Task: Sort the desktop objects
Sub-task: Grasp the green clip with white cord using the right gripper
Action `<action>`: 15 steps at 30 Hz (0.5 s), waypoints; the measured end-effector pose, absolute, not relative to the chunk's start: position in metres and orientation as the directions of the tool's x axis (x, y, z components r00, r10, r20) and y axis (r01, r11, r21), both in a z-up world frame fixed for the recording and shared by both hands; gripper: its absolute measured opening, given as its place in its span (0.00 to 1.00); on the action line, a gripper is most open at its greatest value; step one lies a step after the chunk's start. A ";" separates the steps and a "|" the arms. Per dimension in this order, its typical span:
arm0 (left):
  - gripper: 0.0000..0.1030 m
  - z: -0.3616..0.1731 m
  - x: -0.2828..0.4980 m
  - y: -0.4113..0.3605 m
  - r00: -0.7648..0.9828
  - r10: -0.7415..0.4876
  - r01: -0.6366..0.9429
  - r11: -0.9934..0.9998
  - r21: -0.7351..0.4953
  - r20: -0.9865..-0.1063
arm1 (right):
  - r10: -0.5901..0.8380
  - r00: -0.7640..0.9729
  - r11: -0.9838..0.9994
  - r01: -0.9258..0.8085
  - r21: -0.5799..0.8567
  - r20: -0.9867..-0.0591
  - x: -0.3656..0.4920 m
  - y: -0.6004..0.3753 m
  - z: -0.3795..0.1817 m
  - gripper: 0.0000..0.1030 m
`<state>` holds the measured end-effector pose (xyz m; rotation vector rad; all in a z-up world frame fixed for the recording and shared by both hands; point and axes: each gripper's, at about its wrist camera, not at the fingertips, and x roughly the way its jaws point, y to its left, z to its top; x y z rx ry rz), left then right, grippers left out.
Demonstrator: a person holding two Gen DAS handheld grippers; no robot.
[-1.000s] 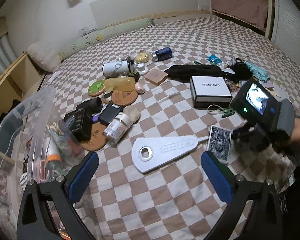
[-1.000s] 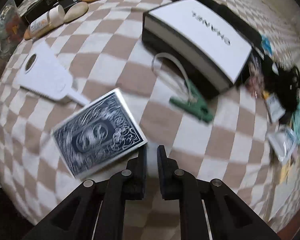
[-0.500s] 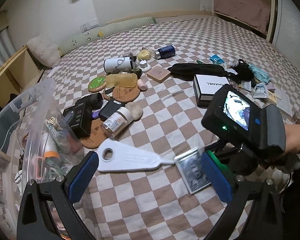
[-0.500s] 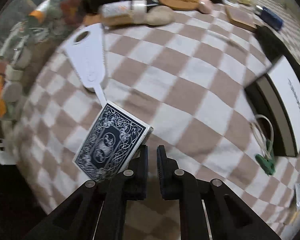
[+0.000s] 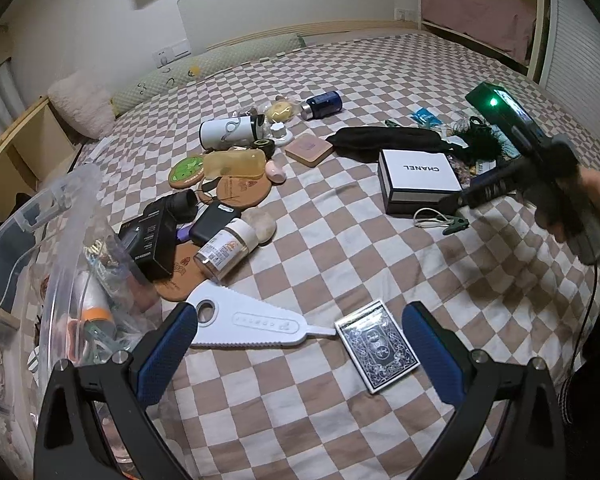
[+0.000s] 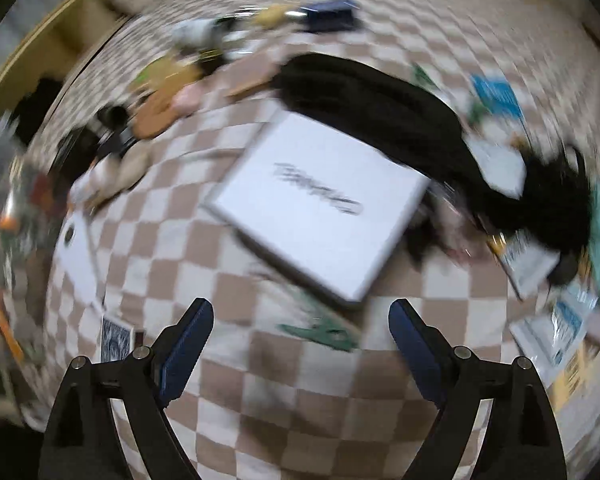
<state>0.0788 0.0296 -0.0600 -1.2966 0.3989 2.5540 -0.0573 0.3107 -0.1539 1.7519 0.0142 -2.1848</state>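
Checkered bedding (image 5: 340, 240) lies under everything you work over. Your right gripper (image 6: 300, 344) has just been opening; its jaws stand wide with nothing between them, above the green clip (image 6: 324, 330) and the white box (image 6: 320, 208). Your left gripper (image 5: 300, 344) gapes empty over the card deck (image 5: 376, 350), which touches the white paddle's handle (image 5: 256, 326). A clear bin (image 5: 60, 264) sits left.
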 end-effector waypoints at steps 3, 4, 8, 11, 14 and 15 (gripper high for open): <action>1.00 -0.062 0.078 0.034 -0.573 0.096 -0.350 -0.927 0.137 -0.814 | -0.317 -0.142 -0.935 0.214 0.284 -0.938 -0.064 0.314 -0.168 0.87; 1.00 -0.062 0.078 0.035 -0.573 0.094 -0.352 -0.925 0.141 -0.814 | -0.338 -0.129 -0.930 0.195 0.310 -0.932 -0.066 0.315 -0.173 0.87; 1.00 -0.067 0.076 0.038 -0.568 0.083 -0.356 -0.922 0.154 -0.818 | -0.421 -0.064 -0.894 0.199 0.402 -0.905 -0.063 0.299 -0.185 0.87; 1.00 -0.070 0.073 0.038 -0.562 0.082 -0.356 -0.922 0.152 -0.823 | -0.447 0.019 -0.862 0.258 0.437 -0.894 -0.046 0.277 -0.189 0.87; 1.00 -0.073 0.071 0.037 -0.554 0.078 -0.353 -0.924 0.149 -0.829 | -0.470 0.108 -0.814 0.330 0.478 -0.876 -0.028 0.255 -0.188 0.87; 1.00 -0.075 0.070 0.037 -0.551 0.076 -0.351 -0.924 0.149 -0.831 | -0.475 0.138 -0.796 0.352 0.492 -0.869 -0.021 0.247 -0.188 0.87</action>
